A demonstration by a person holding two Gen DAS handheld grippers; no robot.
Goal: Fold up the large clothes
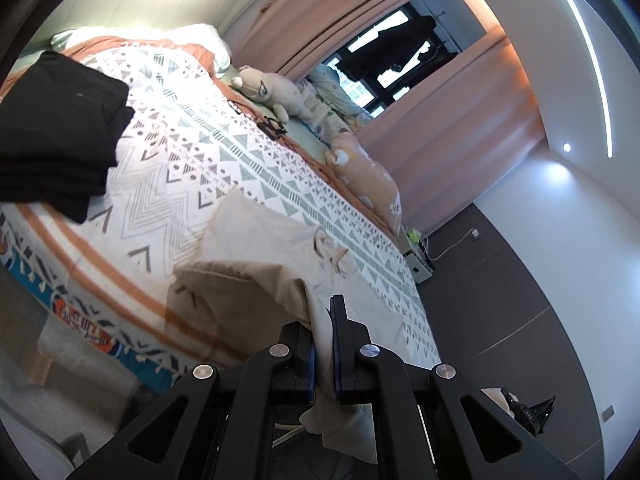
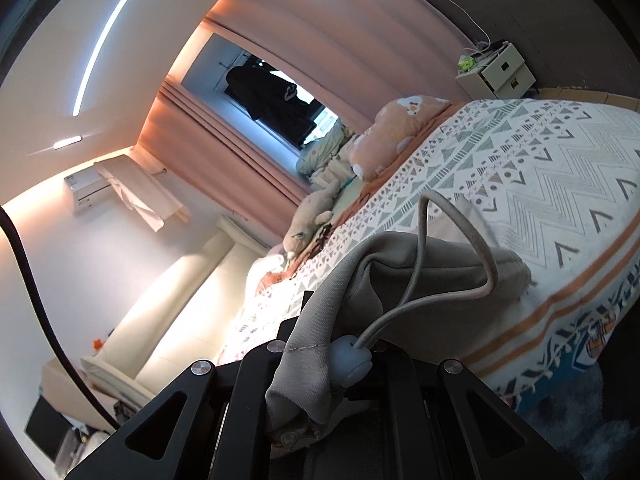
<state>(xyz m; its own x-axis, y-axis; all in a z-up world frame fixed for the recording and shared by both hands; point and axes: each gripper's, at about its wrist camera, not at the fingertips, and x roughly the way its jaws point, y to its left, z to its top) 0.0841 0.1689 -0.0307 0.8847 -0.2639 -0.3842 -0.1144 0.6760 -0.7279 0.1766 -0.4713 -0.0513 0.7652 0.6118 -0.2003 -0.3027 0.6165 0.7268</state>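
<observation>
In the left wrist view, the left gripper [image 1: 323, 344] is clenched on a hem of the beige garment [image 1: 256, 264], cloth pinched between its jaws and hanging out below them. From the grip the garment runs forward and to the left across the patterned bedspread [image 1: 208, 152], near the foot edge of the bed, with a paler part lying flat beyond. A folded black pile [image 1: 56, 128] sits well apart at the far left, and stuffed toys [image 1: 276, 92] line the window side. In the right wrist view, the right gripper [image 2: 320, 344] looks closed on another part of the same garment, though cloth drapes over the jaws and hides the tips; a drawstring [image 2: 452, 240] with a pale stopper [image 2: 352, 360] loops up from it. Here the garment stretches forward and to the right onto the bedspread. Its long axis seems to run between the two grippers, along the bed edge, so both are equally near, and the coming fold likely carries the held edge forward over the flat part.
</observation>
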